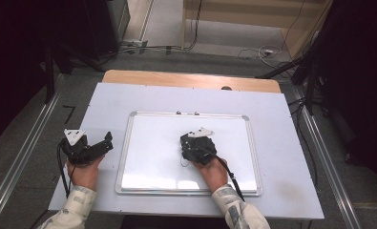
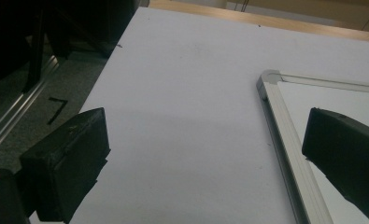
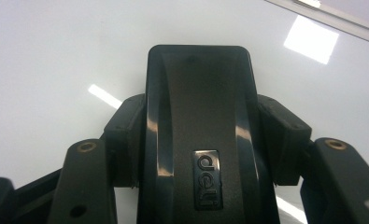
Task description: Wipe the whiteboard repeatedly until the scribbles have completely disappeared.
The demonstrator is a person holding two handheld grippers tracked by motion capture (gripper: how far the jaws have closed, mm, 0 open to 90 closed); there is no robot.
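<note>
A black whiteboard eraser (image 3: pixel 198 116) with a "deli" badge lies flat against the whiteboard (image 3: pixel 56 56), and my right gripper (image 3: pixel 201 128) is shut on its two sides. From above, that right gripper (image 1: pixel 190 143) sits over the middle of the silver-framed whiteboard (image 1: pixel 152 157), which looks blank. My left gripper (image 1: pixel 107 142) rests on the white table cover just left of the board's frame. Its jaws stand wide open with nothing between them. In the left gripper view, the left gripper (image 2: pixel 205 133) points along the board's left frame (image 2: pixel 285 135).
The white table cover (image 1: pixel 109 100) has a wooden edge (image 1: pixel 191 78) at the far side. Metal rails (image 1: pixel 24 157) run along both sides of the table. Cables (image 1: pixel 267 51) lie on the floor beyond, and dark stands flank the table.
</note>
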